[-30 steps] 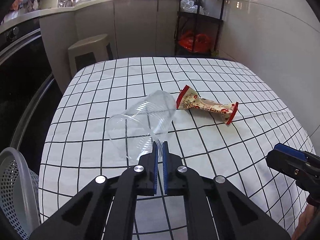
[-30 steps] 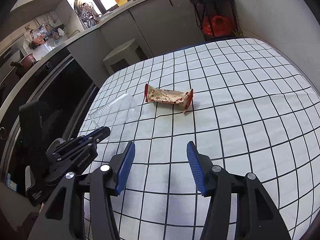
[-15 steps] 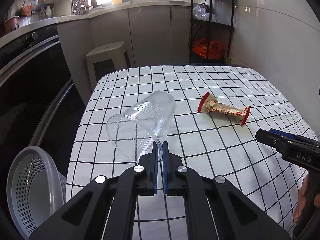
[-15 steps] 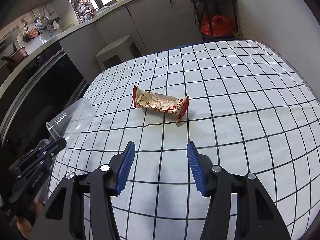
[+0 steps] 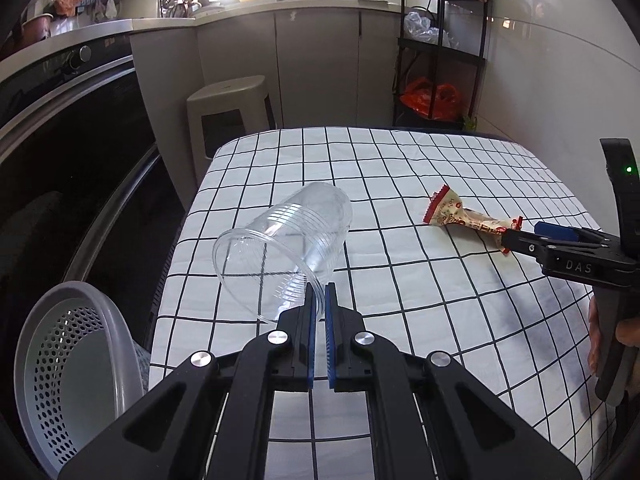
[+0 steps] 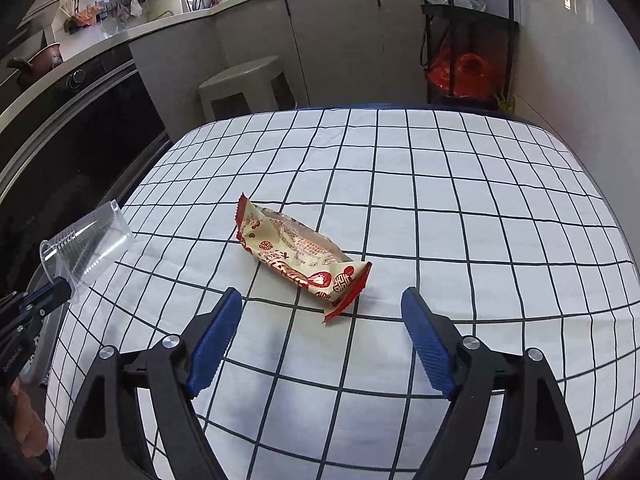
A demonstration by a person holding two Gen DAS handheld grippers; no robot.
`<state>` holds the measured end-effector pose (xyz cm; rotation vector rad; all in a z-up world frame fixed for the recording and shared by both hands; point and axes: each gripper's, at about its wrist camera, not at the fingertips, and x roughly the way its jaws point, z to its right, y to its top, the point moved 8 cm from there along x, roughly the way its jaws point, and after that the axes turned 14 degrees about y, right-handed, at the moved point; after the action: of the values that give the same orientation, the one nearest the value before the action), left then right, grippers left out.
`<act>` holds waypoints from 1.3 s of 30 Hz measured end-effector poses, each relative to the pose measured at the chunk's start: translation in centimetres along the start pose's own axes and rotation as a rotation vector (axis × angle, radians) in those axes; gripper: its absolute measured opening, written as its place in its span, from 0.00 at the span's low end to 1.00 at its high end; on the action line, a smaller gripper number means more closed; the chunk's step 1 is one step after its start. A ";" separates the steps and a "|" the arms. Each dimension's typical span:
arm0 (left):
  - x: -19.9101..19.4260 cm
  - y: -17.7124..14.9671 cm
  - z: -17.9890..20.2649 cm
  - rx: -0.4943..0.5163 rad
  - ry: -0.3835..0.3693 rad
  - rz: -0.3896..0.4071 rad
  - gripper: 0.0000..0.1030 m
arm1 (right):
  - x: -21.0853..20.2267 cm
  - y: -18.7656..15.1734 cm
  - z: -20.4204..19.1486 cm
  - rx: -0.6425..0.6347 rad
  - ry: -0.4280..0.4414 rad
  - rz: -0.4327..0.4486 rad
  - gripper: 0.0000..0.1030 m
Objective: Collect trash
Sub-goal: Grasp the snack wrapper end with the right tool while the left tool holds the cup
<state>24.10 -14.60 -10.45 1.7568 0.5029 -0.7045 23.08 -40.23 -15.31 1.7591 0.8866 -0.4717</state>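
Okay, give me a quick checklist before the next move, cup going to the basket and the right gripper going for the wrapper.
1. Left gripper shut on the rim of the plastic cup: ok.
2. Cup lifted off the checked tablecloth: ok, it hangs over the table's left edge.
3. Cup directly above the grey basket: not ok, the basket sits lower and further left.
4. Right gripper open: ok, jaws wide apart.
5. Snack wrapper between the right fingers: not ok, only its near end reaches between the fingertips.
6. Cup empty: ok.
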 end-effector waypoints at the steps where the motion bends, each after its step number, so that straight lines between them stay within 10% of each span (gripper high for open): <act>1: 0.1 0.0 0.0 0.000 0.000 -0.003 0.05 | 0.3 0.0 0.1 -0.010 0.003 -0.009 0.76; 20: 0.7 -0.4 0.8 0.022 0.005 -0.015 0.05 | 4.2 0.6 -0.3 -0.090 -0.022 -0.070 0.75; 29: 0.7 -0.5 0.8 0.022 0.008 -0.017 0.05 | 4.7 0.6 -1.5 -0.143 -0.024 -0.081 0.26; 39: -0.2 -0.3 -0.1 0.011 0.010 -0.004 0.05 | 4.0 -0.1 -2.9 -0.156 0.001 -0.073 0.23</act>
<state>23.75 -14.41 -10.53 1.7710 0.5101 -0.7034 25.23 -36.17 -17.05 1.5893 0.9645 -0.4374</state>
